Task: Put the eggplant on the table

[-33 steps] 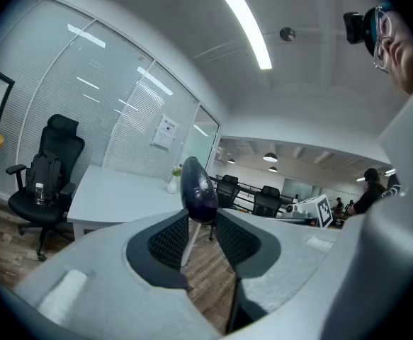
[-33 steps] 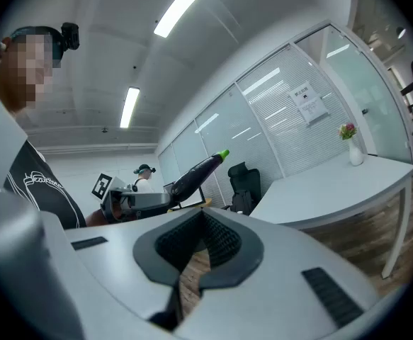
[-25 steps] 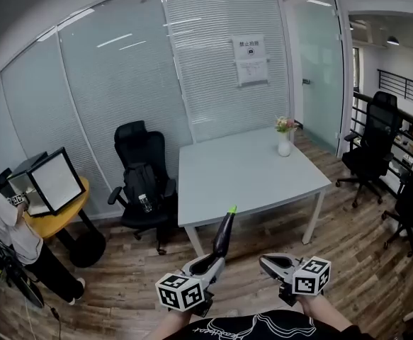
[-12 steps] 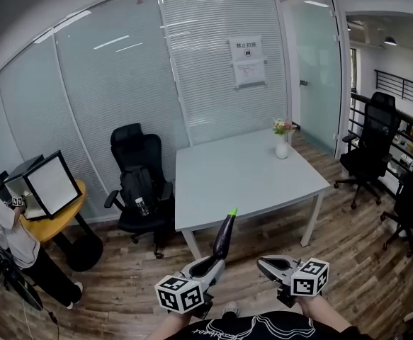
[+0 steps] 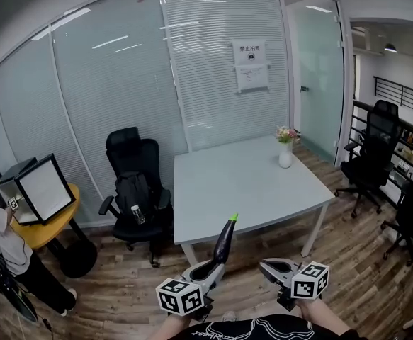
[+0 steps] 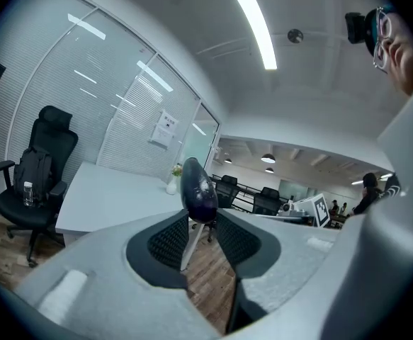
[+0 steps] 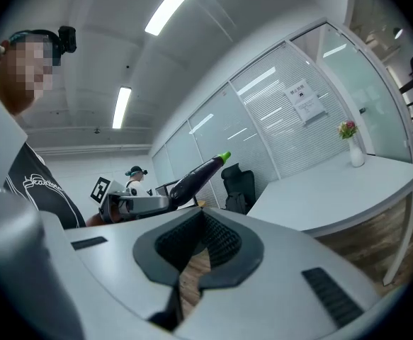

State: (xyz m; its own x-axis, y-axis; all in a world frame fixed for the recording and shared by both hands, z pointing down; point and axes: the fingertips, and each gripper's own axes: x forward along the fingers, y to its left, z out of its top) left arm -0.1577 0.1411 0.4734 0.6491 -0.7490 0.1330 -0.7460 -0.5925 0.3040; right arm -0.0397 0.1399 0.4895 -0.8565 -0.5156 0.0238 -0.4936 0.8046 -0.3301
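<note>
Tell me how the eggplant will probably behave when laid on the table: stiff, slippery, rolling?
It looks stiff: the eggplant stands up from the left gripper without drooping. Its glossy skin may be slippery. Rounded and tapered, it would likely roll on the flat table.

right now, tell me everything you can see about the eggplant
The eggplant is long and slim, with glossy dark purple skin and a bright green stem cap at its top end. It looks whole and unmarked. It stands nearly upright, stem up, leaning slightly to the right in the head view. Its blunt bottom end is clamped in the left gripper, the only thing touching it. It is in the air above the wood floor, short of the near edge of the pale table, not on it.
</note>
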